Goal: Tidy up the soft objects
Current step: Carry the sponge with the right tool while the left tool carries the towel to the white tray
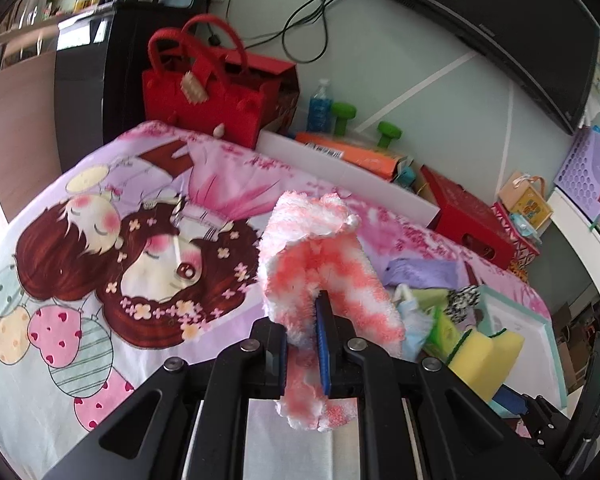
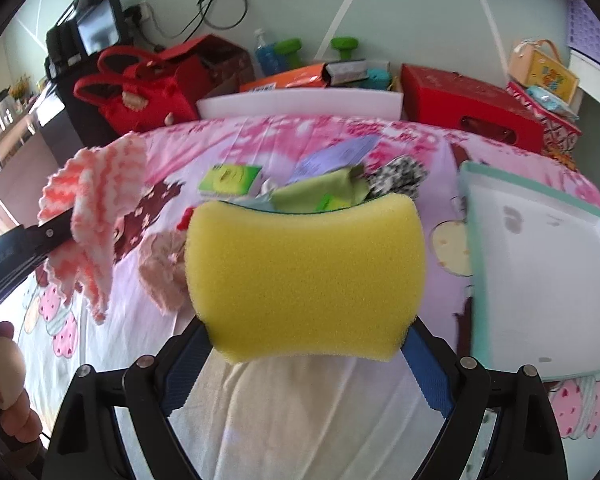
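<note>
A fluffy pink-and-white cloth (image 1: pixel 319 264) is pinched between the tightly closed jaws of the left gripper (image 1: pixel 305 332), draping over both sides, lifted above a bed with a cartoon-print sheet (image 1: pixel 100 240). The right gripper (image 2: pixel 303 344) has its jaws spread wide, blue pads pressing the two ends of a yellow sponge (image 2: pixel 303 280), porous, with curved waisted edges and a thin green backing. Beyond the sponge a heap of small soft items (image 2: pixel 323 184) lies on the sheet. A white tray with a teal rim (image 2: pixel 471 184) rests to the right.
</note>
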`<act>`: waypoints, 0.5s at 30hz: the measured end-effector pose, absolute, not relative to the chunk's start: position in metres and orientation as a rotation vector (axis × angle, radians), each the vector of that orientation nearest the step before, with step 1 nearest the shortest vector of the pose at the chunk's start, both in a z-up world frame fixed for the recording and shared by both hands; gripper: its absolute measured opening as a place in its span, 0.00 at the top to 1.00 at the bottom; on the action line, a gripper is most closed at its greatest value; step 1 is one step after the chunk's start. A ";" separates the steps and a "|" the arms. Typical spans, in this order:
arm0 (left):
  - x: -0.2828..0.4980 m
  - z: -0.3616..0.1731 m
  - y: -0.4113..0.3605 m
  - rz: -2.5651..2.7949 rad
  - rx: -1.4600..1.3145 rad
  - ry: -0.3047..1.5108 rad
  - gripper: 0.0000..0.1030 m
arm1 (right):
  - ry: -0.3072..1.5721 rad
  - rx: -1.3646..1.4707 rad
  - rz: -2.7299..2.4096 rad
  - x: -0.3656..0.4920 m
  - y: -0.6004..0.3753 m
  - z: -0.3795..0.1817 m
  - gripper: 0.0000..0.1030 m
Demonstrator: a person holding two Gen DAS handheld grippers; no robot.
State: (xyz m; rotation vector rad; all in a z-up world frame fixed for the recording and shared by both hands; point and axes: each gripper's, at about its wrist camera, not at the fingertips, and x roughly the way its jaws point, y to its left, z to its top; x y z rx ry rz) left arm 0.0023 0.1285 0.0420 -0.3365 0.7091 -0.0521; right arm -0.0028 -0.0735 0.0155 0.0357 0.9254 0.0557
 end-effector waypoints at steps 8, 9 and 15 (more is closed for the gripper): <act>-0.002 0.060 0.094 -0.140 -0.286 0.671 0.88 | 0.892 0.065 -0.049 -0.003 -0.107 0.026 0.11; -0.002 0.062 0.087 -0.157 -0.276 0.666 0.88 | 0.886 0.067 -0.069 -0.003 -0.113 0.027 0.11; 0.001 0.060 0.046 -0.247 -0.220 0.689 0.88 | 0.871 0.096 -0.208 -0.006 -0.153 0.032 0.11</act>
